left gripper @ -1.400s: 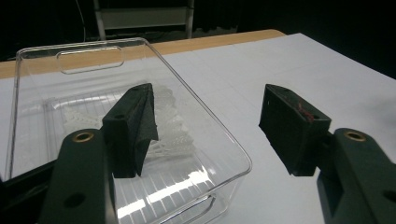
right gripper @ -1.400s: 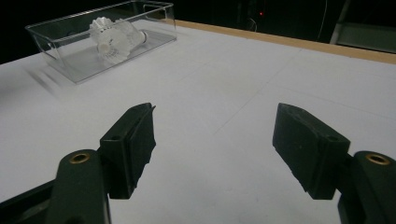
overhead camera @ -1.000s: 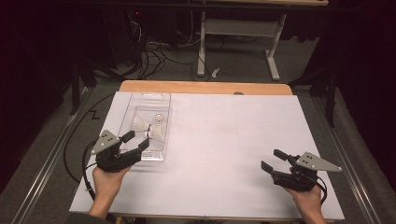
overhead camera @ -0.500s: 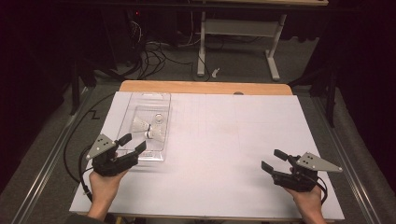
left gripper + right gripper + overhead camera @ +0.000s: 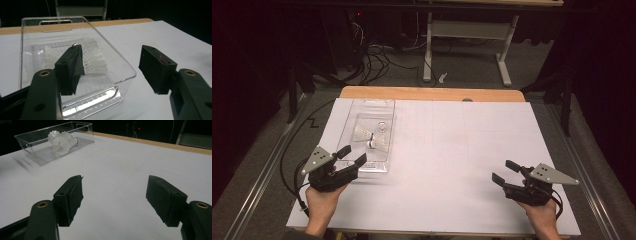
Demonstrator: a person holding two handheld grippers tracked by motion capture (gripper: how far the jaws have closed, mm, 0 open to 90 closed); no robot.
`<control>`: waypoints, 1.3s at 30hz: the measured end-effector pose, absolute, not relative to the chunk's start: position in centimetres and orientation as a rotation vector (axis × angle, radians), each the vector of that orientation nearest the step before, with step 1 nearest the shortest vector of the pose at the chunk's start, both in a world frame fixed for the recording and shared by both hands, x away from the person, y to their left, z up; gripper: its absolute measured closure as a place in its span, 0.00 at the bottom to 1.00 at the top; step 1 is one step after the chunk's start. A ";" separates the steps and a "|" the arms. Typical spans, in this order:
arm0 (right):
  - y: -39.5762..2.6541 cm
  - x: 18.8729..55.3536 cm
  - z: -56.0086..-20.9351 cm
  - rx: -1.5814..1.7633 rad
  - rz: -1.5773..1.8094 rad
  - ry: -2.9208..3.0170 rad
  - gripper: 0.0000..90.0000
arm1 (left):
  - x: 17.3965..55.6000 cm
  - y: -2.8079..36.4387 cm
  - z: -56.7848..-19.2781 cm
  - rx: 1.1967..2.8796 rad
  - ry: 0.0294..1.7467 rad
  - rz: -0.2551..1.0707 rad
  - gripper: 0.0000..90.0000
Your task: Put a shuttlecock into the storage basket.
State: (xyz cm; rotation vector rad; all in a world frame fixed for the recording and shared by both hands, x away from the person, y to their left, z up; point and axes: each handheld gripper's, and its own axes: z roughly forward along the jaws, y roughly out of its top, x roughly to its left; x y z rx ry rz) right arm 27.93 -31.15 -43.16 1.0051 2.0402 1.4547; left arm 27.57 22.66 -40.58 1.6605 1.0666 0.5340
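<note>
One clear plastic box (image 5: 371, 137) sits on the left part of the table (image 5: 452, 150), holding two white shuttlecocks (image 5: 372, 137). The left gripper (image 5: 348, 161) hovers at the box's near end, jaws spread wide and empty. The right gripper (image 5: 506, 172), well apart, is likewise released.

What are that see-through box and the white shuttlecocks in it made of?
The box looks like clear, glossy hard plastic: the table shows through its walls and its rim catches bright glints. The shuttlecocks look like matte white moulded plastic, judging by their ribbed, lattice-like skirts, though real feathers cannot be fully ruled out.
</note>
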 end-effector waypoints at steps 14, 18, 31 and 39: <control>-31.2 27.9 -43.1 1.007 1.454 2.038 0.33 | 27.1 22.9 -41.4 1.653 1.081 0.525 0.40; -31.2 27.9 -43.1 1.009 1.452 2.037 0.33 | 27.0 22.9 -41.6 1.652 1.083 0.520 0.40; -31.4 27.7 -43.1 1.013 1.454 2.031 0.33 | 26.8 22.7 -42.1 1.656 1.085 0.512 0.40; -31.6 27.7 -43.2 1.024 1.463 2.026 0.33 | 26.6 22.7 -42.5 1.658 1.083 0.507 0.40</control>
